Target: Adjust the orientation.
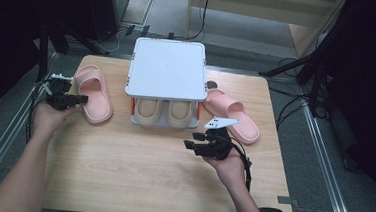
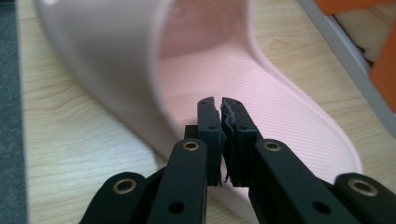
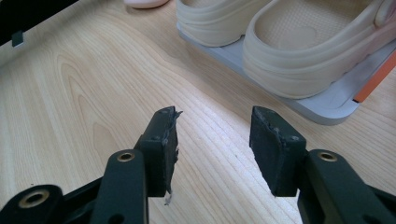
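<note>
Beige clogs (image 1: 164, 111) sat inside the rack (image 1: 167, 69); left gripper (image 2: 220, 109) fingers were closed empty over the pink slipper (image 2: 261, 93), while right gripper (image 3: 212, 128) fingers gaped empty above the table (image 3: 70, 93).

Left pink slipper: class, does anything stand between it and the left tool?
Nothing visible does. The left tool, jaws shut and empty, hangs right over the left pink slipper, beside its strap, on the wooden table.

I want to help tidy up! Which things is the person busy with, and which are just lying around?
In the job, most likely:
- left gripper, jaws shut
- left pink slipper, right by that gripper

Just lying about for now:
- right pink slipper
- beige shoes on the grey rack
- right gripper, open above the table
</note>
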The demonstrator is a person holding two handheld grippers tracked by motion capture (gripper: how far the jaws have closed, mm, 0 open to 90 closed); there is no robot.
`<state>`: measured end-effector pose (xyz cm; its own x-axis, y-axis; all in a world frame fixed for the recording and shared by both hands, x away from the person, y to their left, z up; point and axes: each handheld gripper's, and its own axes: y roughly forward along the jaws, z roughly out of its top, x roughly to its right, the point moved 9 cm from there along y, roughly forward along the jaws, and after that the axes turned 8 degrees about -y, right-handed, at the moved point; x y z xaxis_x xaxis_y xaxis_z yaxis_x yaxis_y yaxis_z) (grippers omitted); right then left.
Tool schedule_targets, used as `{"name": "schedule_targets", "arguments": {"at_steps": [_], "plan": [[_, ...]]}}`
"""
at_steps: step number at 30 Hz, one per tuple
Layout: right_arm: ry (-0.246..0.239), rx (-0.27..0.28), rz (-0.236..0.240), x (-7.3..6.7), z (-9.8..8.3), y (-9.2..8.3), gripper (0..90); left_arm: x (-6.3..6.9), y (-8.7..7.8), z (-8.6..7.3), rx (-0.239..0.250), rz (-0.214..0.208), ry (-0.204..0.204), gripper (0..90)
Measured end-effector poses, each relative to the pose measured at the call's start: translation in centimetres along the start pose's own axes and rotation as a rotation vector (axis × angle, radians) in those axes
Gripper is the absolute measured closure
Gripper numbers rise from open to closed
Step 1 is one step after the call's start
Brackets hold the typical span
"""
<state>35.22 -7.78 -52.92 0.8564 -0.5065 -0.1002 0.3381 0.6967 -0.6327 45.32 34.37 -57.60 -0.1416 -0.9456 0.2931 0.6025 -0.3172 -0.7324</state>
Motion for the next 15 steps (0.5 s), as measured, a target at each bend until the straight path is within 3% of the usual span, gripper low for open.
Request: {"name": "schedule_targets", "arguments": {"at_steps": [9,15], "plan": [[0.008,0.0,-0.008,-0.1,-0.4,-0.3,52.5,-1.4,-0.3,0.4,0.004,0.035,-0.004,86.1],[0.015,-0.003,-0.014,-0.2,-0.8,-0.6,52.6,-2.6,-0.7,0.8,0.017,0.048,-0.041,85.8]]}}
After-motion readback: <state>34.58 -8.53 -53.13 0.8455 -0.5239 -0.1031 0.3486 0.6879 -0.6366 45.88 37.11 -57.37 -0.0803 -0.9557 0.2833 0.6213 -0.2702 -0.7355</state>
